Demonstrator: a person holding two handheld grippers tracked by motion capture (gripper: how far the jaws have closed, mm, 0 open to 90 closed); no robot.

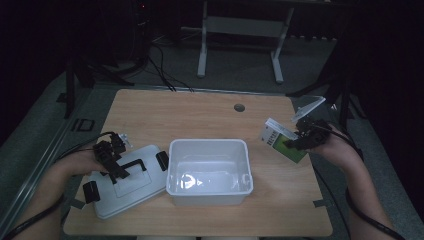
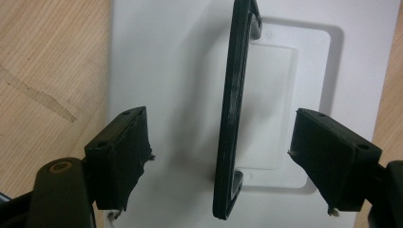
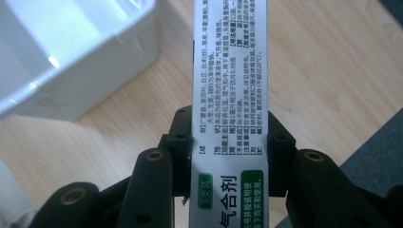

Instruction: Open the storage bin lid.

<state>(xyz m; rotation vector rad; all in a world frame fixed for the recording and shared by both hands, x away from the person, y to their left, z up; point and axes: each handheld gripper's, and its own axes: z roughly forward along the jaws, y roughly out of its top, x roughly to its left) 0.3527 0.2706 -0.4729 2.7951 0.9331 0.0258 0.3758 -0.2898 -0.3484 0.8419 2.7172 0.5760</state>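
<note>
White-green box [image 1: 283, 140] clamped in right claw [image 1: 296, 142], above wooden table [image 1: 200, 115]

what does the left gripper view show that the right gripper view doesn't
Left gripper view: the white lid with its black handle standing between the left gripper's open jaws, untouched. Right gripper view: the right gripper shut on a green-and-white box printed with text, beside the white bin. Both: the wooden table.

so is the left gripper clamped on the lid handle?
No: the left gripper has its jaws apart either side of the handle, with gaps showing.
</note>
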